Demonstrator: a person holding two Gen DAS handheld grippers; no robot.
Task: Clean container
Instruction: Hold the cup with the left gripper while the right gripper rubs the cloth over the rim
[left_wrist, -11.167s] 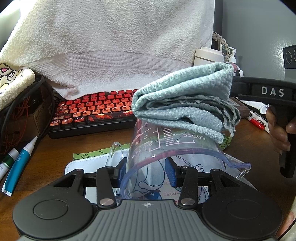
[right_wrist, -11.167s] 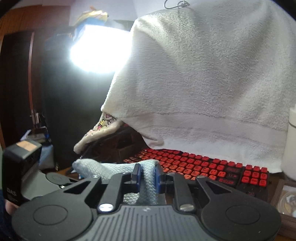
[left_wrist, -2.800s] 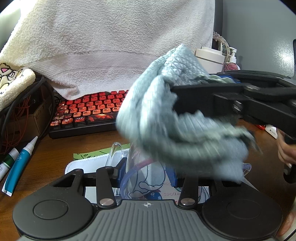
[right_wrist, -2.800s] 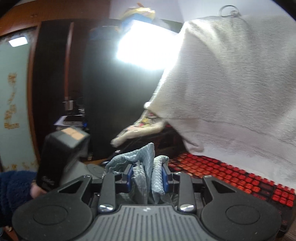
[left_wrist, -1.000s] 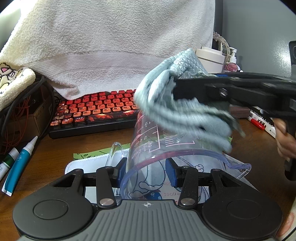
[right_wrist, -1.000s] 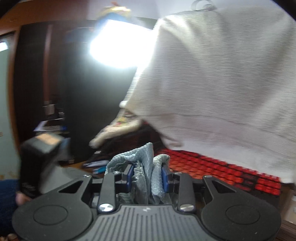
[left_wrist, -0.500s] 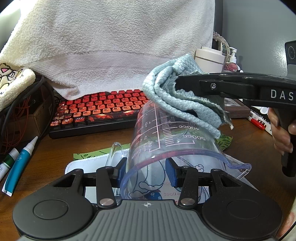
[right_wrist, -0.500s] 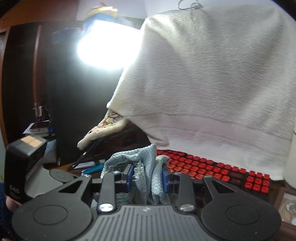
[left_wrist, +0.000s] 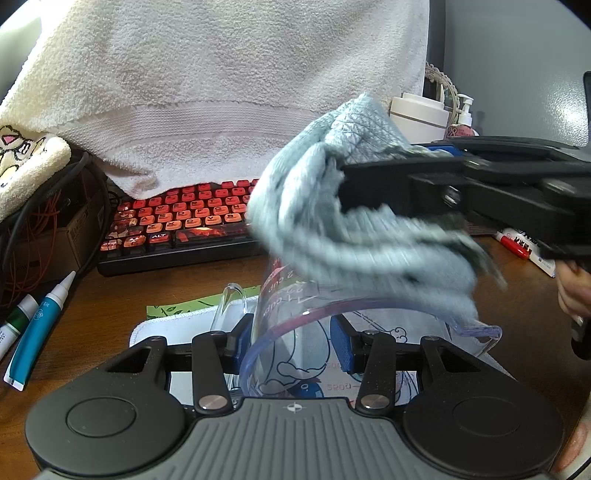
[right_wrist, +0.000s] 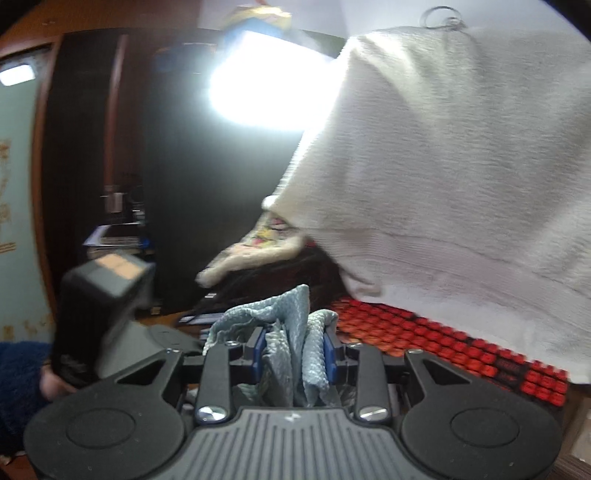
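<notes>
Wiping stage, mid-task by the look of it. The left hand-held gripper (left_wrist: 291, 345) clamps the wall of the clear plastic measuring jug with printed scale marks (left_wrist: 295, 332), tilted on its side over a white mat (left_wrist: 155, 328) on the brown wooden worktop (left_wrist: 110, 302). The right hand-held gripper (right_wrist: 293, 356) pinches a bunched pale-blue waffle cloth (left_wrist: 351, 236), which sits against the jug's upper outside wall; contact is probable, blur hides it. No dirt is visible, so what remains is unclear.

Left tool (left_wrist: 291, 341) clamped on measuring cup (left_wrist: 295, 332), right tool (right_wrist: 294, 349) pinching cloth (right_wrist: 291, 332) — both angled slightly downward
</notes>
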